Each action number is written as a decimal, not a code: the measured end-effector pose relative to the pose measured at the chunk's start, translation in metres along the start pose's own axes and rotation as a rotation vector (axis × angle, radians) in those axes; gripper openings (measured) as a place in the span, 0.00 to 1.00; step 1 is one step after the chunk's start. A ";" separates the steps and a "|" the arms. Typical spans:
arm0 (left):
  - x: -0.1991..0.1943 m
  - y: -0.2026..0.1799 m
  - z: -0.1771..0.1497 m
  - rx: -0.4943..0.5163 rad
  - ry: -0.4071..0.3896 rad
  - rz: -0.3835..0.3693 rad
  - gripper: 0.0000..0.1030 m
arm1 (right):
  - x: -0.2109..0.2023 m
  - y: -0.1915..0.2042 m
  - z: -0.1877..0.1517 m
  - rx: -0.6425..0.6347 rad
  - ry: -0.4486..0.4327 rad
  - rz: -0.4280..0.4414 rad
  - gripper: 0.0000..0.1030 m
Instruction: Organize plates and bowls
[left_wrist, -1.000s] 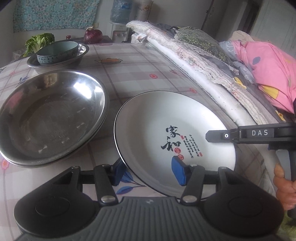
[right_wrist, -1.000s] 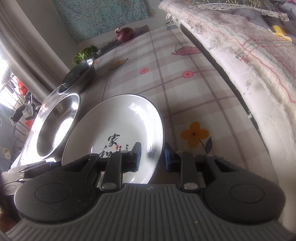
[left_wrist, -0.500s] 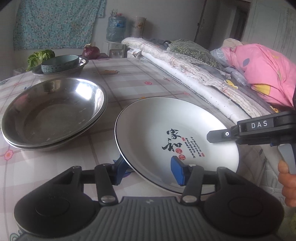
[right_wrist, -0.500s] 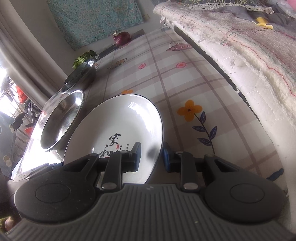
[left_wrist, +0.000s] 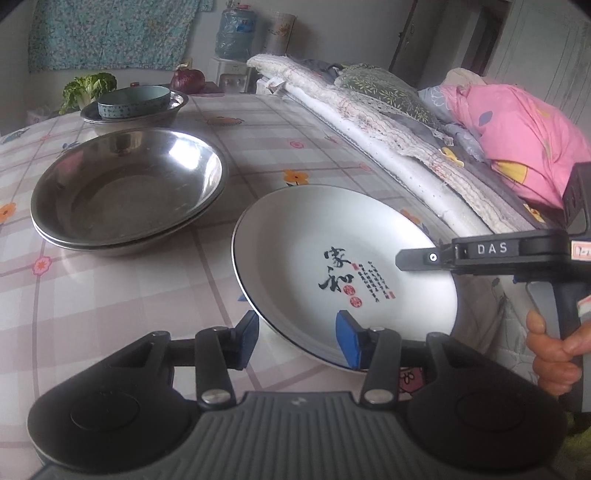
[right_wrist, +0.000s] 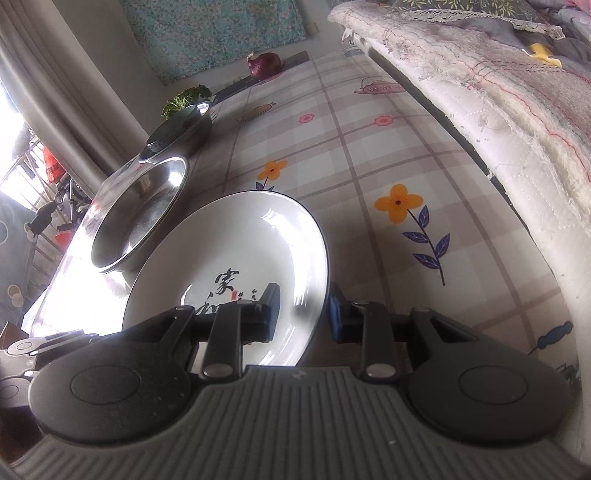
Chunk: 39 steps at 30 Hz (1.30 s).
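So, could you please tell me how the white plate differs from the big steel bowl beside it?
The white plate is shallow, matte white, with black writing; the steel bowl is deeper, shiny and plain. The plate is tilted, gripped at its rim by both claws; the bowl sits flat, nested on another steel bowl. Both are round and empty.

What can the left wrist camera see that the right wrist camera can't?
Only the left wrist view shows the pink bedding, the water jug, the teal bowl sitting inside a far metal bowl, and a hand holding the right tongs from the side.

Only the right wrist view shows the curtain and the bright outdoors beyond the table's edge.

Both show the white plate with black writing, pinched at its rim by both tongs, the stacked steel bowls, the red onion, the leafy greens and the checked tablecloth.
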<state>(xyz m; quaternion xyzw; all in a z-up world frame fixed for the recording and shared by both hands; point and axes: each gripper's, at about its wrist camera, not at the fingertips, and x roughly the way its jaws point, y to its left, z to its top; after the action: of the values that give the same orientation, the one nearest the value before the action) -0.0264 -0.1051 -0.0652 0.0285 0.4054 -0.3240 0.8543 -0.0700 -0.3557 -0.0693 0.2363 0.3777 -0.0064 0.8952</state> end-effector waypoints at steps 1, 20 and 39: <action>0.000 0.001 0.003 0.003 -0.012 0.010 0.48 | 0.000 -0.001 0.000 0.009 -0.002 0.004 0.25; 0.019 0.009 0.020 -0.029 0.063 0.075 0.31 | 0.003 0.009 -0.002 -0.035 -0.023 -0.028 0.26; 0.021 0.011 0.022 -0.022 0.079 0.098 0.32 | 0.005 0.014 -0.006 -0.060 -0.037 -0.056 0.21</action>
<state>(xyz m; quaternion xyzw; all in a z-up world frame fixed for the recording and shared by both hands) 0.0044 -0.1141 -0.0675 0.0517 0.4406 -0.2757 0.8528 -0.0683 -0.3403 -0.0706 0.1987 0.3674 -0.0247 0.9082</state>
